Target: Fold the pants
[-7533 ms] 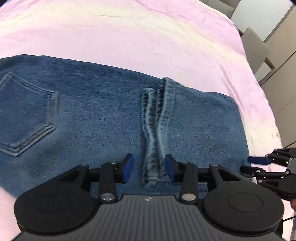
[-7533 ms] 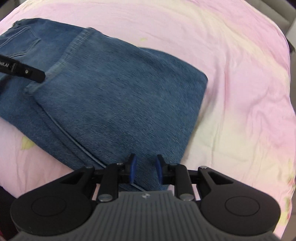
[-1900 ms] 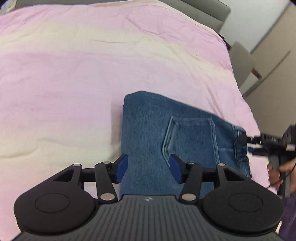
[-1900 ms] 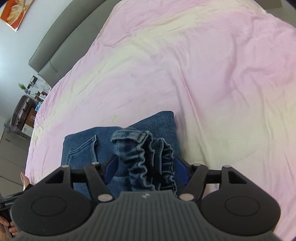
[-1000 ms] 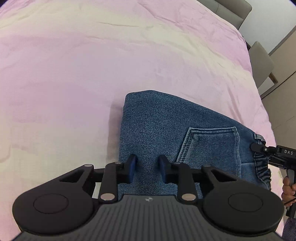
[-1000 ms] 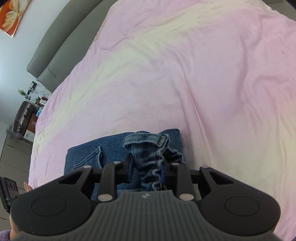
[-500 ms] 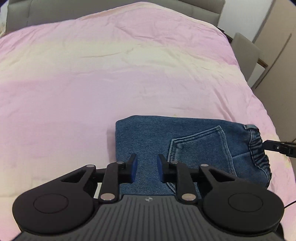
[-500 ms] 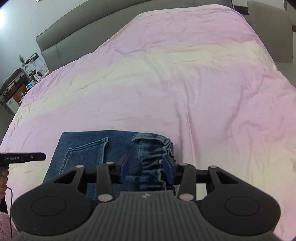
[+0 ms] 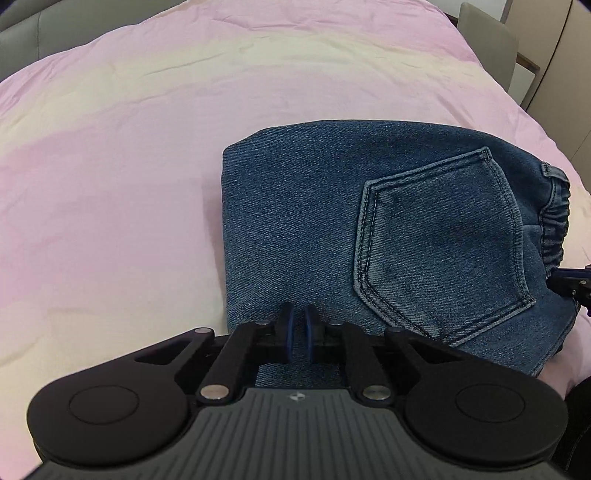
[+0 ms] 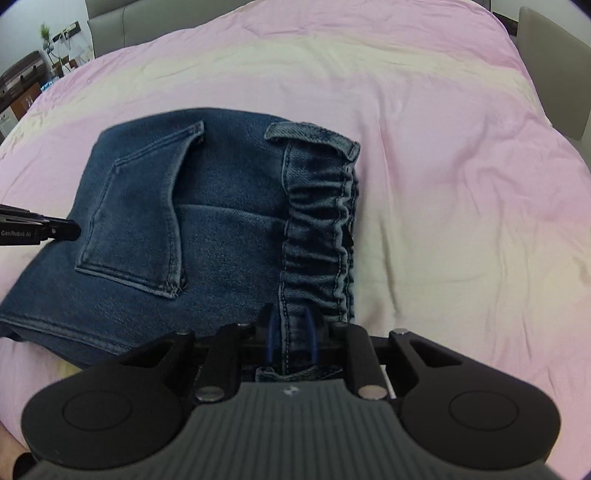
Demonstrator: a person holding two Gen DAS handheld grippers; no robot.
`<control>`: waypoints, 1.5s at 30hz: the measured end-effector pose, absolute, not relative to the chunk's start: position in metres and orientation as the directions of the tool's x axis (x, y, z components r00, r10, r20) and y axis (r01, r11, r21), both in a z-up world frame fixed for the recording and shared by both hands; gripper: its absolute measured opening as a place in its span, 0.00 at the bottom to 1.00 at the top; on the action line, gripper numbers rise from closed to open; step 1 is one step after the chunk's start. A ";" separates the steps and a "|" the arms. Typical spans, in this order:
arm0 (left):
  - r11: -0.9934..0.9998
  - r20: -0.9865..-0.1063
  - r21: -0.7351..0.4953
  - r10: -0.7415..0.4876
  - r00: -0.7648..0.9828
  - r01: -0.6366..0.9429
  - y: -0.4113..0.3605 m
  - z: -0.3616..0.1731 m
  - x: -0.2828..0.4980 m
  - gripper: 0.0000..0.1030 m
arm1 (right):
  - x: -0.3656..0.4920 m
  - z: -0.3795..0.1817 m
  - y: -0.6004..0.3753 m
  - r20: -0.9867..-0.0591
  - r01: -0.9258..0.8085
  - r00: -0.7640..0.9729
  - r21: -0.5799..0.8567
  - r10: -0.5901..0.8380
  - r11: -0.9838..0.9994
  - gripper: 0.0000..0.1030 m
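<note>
Blue jeans (image 9: 314, 206) lie folded into a compact bundle on the pink bedsheet (image 9: 110, 147), back pocket (image 9: 439, 240) facing up. My left gripper (image 9: 298, 325) is nearly shut at the near edge of the folded end; whether it pinches cloth is hidden. My right gripper (image 10: 290, 332) straddles the gathered elastic waistband (image 10: 317, 236) at the near edge of the jeans (image 10: 207, 229), with denim between its narrowly parted fingers. The left gripper's tip (image 10: 55, 230) shows at the far left of the right wrist view. The right gripper's tip (image 9: 572, 280) shows at the right of the left wrist view.
A grey headboard (image 10: 122, 22) runs along the far side of the bed. A grey chair (image 9: 487, 33) stands beyond the bed's right edge, also in the right wrist view (image 10: 554, 55). Shelves with small items (image 10: 22, 85) stand at the far left.
Both grippers have come lower and closer to the jeans. The left fingers have closed further. The right fingers have narrowed onto the waistband end.
</note>
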State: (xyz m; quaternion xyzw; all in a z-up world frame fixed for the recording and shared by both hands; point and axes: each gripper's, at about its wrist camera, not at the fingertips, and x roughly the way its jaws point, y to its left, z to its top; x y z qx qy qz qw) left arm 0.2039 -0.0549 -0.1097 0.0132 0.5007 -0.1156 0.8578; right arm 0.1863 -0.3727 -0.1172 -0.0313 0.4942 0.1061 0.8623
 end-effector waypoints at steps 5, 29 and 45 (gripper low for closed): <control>0.975 -0.834 -0.073 -0.176 0.523 0.210 -0.051 -0.078 0.185 0.13 | 0.186 -0.092 -0.370 -0.847 -0.200 0.515 0.033 0.133 0.979 0.13; 0.974 -0.849 -0.182 -0.226 0.477 0.138 -0.025 -0.078 0.125 0.33 | 0.142 -0.081 -0.341 -0.818 -0.256 0.544 0.054 0.190 0.965 0.40; 0.822 -0.733 -0.559 -0.427 0.530 -0.110 0.035 -0.100 0.164 0.73 | 0.146 -0.123 -0.457 -0.775 0.309 0.491 0.583 0.399 0.751 0.72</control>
